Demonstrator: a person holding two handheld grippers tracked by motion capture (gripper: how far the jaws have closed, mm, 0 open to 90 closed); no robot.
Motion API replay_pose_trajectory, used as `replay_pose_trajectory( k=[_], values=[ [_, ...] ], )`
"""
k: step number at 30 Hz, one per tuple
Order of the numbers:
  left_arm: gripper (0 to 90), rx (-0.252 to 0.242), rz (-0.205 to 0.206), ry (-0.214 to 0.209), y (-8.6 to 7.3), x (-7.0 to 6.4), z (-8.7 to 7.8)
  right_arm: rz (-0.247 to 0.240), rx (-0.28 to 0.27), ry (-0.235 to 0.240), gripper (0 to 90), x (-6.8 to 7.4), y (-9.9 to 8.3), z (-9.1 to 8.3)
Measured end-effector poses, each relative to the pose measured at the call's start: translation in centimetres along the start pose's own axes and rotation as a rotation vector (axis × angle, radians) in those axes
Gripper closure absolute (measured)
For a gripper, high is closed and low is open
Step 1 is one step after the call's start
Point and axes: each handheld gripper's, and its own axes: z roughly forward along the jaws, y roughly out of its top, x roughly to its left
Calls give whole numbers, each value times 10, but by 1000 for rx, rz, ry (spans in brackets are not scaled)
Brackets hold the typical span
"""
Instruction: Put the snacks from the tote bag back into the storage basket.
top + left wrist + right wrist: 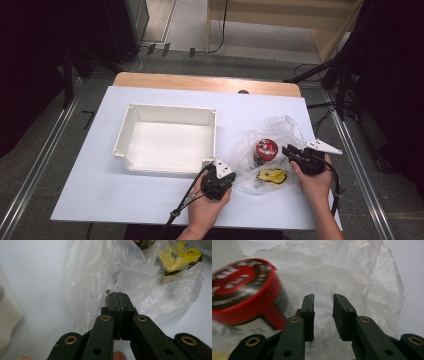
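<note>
L tongs [117, 295] clamped on bag [100, 277] edge; R tongs [323, 298] parted, empty, at bag's far side; red-lid jar [242, 290] just left of R jaws; R nearer.

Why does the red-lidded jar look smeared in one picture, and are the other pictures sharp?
Right gripper view: the red-lidded jar is blurred, probably very close or moving. Left gripper view: the plastic bag is bright and soft, while the left hand-held gripper looks crisp. High view: the white tray is evenly lit; surroundings are dark.

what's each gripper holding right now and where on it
Left gripper is shut on the clear plastic bag, at its near edge. Right gripper is open, holding nothing.
</note>
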Motion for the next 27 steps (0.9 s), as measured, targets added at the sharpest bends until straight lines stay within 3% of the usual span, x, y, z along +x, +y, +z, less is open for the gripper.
replay_pose_trajectory(
  k=[5, 11, 14, 17, 20, 24, 27],
  values=[
    [900, 2, 4, 2, 0, 0, 0, -61, 34, 66, 735, 17, -6, -7],
    [900, -1, 2, -3, 0, 0, 0, -87, 159, 32, 767, 22, -20, 2],
    [900, -2, 1, -6, 0, 0, 0, -91, 149, 40, 733, 23, -21, -2],
    [900, -6, 2, -8, 0, 0, 0, -80, 83, 70, 609, 26, -17, -14],
    [900, -3, 5, -4, 0, 0, -1, -101, 29, 69, 468, 34, -10, -25],
    [900, -1, 11, -6, 0, 0, 0, -93, 24, 86, 331, 41, 0, -29],
    [900, -1, 12, -6, 0, 0, -1, -94, 33, 83, 276, 45, 6, -28]
  ],
)
